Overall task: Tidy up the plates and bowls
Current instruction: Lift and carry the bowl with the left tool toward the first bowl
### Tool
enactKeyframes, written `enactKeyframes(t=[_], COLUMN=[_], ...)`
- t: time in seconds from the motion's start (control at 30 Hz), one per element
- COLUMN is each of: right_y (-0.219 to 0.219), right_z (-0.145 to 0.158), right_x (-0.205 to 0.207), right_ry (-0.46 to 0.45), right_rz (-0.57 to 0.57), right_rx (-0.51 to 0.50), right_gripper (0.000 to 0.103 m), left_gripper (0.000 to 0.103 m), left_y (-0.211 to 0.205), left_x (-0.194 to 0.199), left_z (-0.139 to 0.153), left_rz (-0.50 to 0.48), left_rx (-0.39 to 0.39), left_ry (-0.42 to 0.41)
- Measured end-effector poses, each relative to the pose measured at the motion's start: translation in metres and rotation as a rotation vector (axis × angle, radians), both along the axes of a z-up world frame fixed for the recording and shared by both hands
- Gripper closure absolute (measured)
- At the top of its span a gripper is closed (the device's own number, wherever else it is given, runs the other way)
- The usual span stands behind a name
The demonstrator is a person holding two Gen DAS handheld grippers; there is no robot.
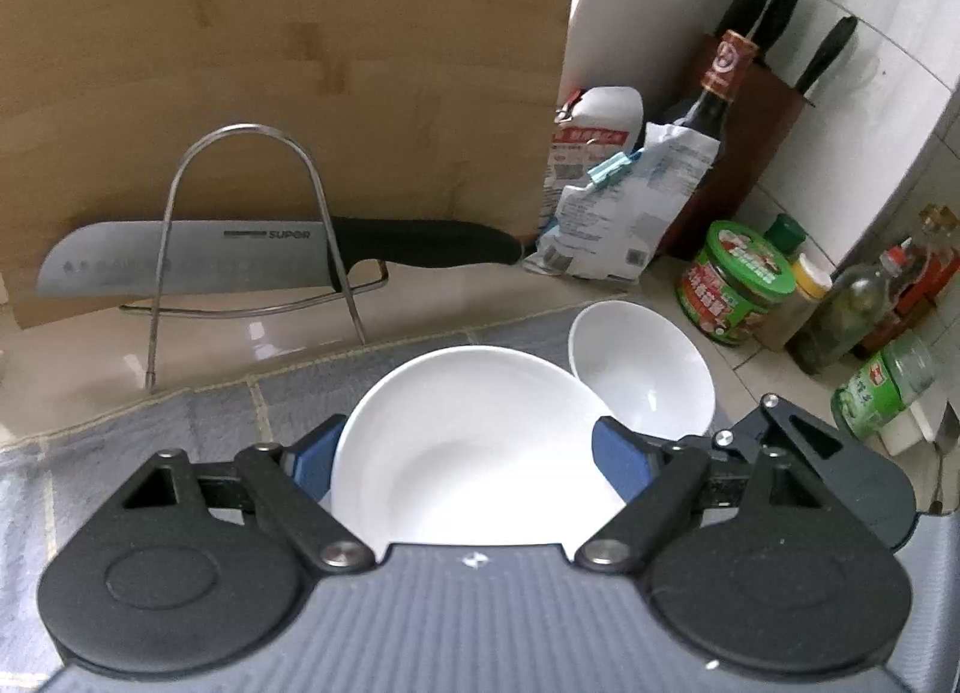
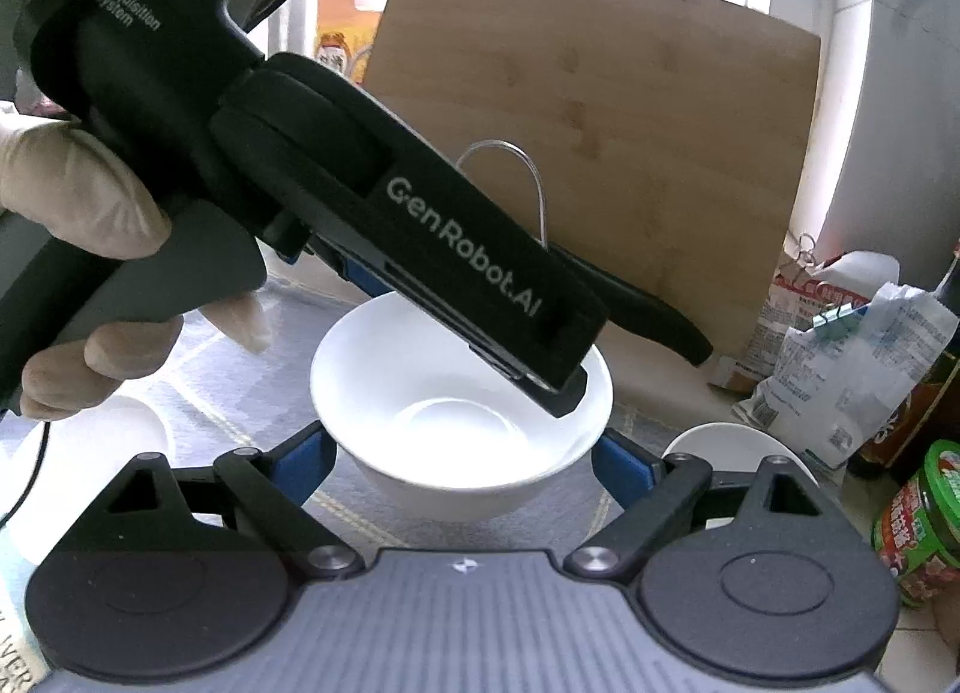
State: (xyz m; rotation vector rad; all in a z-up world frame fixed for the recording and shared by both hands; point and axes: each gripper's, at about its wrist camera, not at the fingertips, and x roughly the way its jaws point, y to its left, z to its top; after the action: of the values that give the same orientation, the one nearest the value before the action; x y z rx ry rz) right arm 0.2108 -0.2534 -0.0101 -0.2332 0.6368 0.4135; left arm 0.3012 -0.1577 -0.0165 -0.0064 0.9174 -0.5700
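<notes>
A shallow white ceramic plate (image 1: 474,447) is clamped edge to edge between the blue pads of the left gripper (image 1: 474,456), tilted and apparently lifted off the grey checked dish mat (image 1: 150,435). A deep white ceramic bowl (image 2: 462,423) is pinched across its sides by the right gripper (image 2: 465,468), jaws spread wide around it; it too looks raised above the mat.

Risks, judged from this: both grips are taken on smooth glazed rims, so slipping is likely if either tool is tilted further or jolted. The left gripper body is seen crossing directly over the bowl in the right view, its tip just over the far rim, so a knock between tool and bowl, or plate and bowl, is possible if the hands are brought closer. A second white bowl (image 1: 642,369) sits on the mat just behind the plate and could be clipped. The steel santoku knife (image 1: 180,258) in the wire rack (image 1: 240,237) and the crowded green-lidded jar (image 1: 741,285) lie near any forward swing.

Pose: both grippers are pitched downward, the left more steeply. A gloved hand (image 2: 78,201) is wrapped around the left tool's handle, upper left of the right view. The bamboo cutting board (image 1: 270,63) is propped behind.
</notes>
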Motion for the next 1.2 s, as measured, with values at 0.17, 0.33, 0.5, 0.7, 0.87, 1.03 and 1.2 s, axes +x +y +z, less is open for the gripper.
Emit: enactKeyframes(t=[0.17,0.33,0.5,0.7,0.87,1.03,1.2], right_y=[0.004,0.011,0.020,0.032,0.043,0.054,0.065], right_z=[0.009,0.015,0.020,0.022,0.024,0.022,0.018], right_x=[-0.014,-0.027,-0.040,-0.051,-0.059,-0.066,-0.070], right_ry=[-0.006,-0.013,-0.019,-0.010,-0.003,0.008,0.025], right_rz=[0.031,0.065,0.105,0.156,0.212,0.264,0.324], right_rx=[0.005,0.007,0.016,0.024,0.032,0.038,0.037], right_gripper=[0.009,0.009,0.009,0.009,0.009,0.009,0.009], left_gripper=[0.017,0.017,0.017,0.017,0.017,0.017,0.017], left_y=[0.009,0.021,0.033,0.049,0.064,0.080,0.095], left_x=[-0.019,-0.038,-0.054,-0.074,-0.089,-0.105,-0.118], left_z=[0.010,0.019,0.025,0.030,0.031,0.030,0.025], left_rz=[0.020,0.047,0.083,0.130,0.182,0.233,0.286], left_rx=[-0.010,-0.007,-0.010,-0.018,-0.016,-0.015,-0.013], left_ry=[-0.016,-0.036,-0.049,-0.056,-0.058,-0.059,-0.048])
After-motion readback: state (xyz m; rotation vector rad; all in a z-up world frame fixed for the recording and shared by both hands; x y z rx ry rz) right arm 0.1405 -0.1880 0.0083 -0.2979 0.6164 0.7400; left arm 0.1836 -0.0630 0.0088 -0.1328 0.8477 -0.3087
